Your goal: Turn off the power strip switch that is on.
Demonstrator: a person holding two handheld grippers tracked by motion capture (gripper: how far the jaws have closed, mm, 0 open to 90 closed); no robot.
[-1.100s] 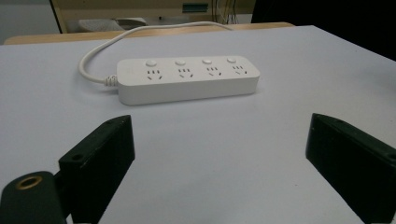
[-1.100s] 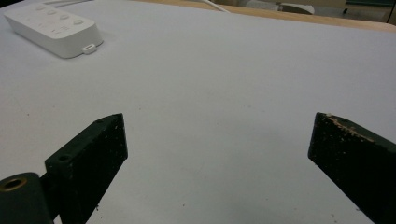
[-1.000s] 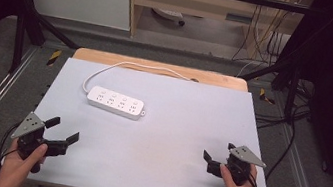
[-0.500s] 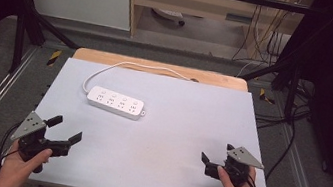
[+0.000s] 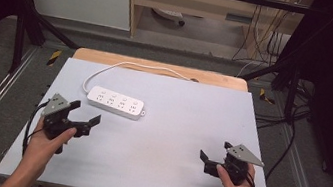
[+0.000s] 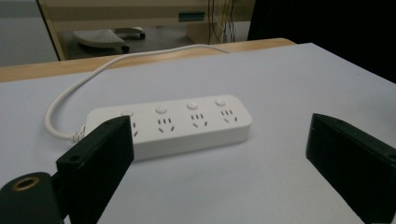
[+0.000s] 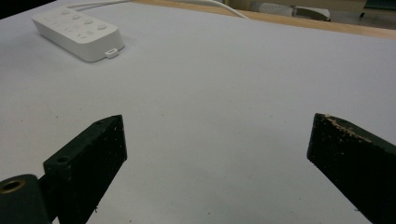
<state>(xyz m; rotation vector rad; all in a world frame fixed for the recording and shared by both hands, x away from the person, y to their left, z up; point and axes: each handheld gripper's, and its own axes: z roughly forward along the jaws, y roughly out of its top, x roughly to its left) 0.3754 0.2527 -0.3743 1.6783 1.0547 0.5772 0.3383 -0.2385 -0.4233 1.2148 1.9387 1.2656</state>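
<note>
Left gripper (image 5: 84, 113) nearer power strip (image 5: 116, 102).

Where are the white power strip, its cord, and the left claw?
White plastic power strip (image 5: 117, 102), high view, top face.
White round cord (image 6: 60, 100), left gripper view, curved stretch.
Left claw (image 5: 81, 117), high view, between its fingertips.

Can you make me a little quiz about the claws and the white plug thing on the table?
1. True or false: the left claw is open.
2. Which claw is nearer the white power strip? A) left B) right
3. Fill in: the strip has ___ round buttons on top, seen in the left gripper view.

Key: 1 true, its jaws stand wide apart. 2 A. 3 four.
</note>
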